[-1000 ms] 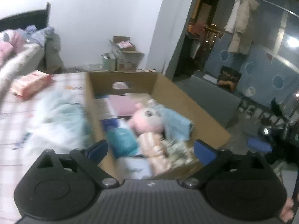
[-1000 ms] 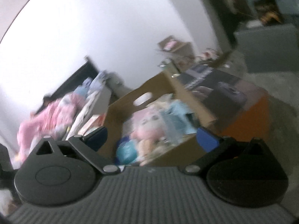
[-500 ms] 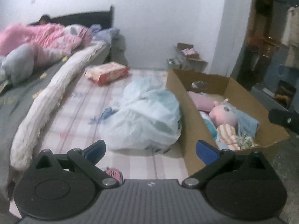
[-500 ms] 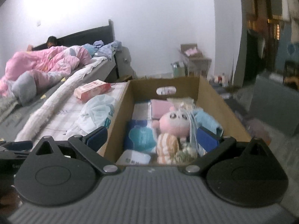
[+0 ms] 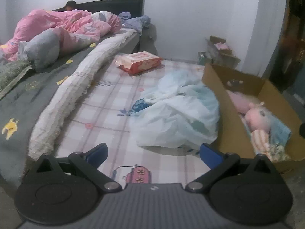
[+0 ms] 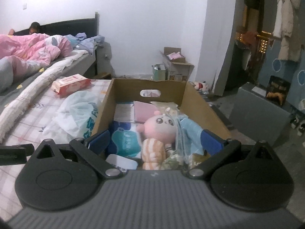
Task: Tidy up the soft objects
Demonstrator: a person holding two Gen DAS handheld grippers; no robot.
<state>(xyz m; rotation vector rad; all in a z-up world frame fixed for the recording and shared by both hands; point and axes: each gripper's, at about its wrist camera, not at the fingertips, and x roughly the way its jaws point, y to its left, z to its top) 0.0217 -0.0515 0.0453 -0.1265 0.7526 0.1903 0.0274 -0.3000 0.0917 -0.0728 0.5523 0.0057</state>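
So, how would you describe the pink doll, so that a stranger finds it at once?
Look at the open brown cardboard box standing at the edge of the checked mattress. Among its contents lies a round pink plush doll. Only it has a face with big dark eyes; an orange-striped soft piece lies just before it.

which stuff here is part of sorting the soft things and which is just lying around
Part of the job:
- brown cardboard box
- pink round-headed plush doll
- crumpled pale blue plastic bag

Just lying about:
- red-and-white wipes pack
- pink quilt
- cream coat hanging up
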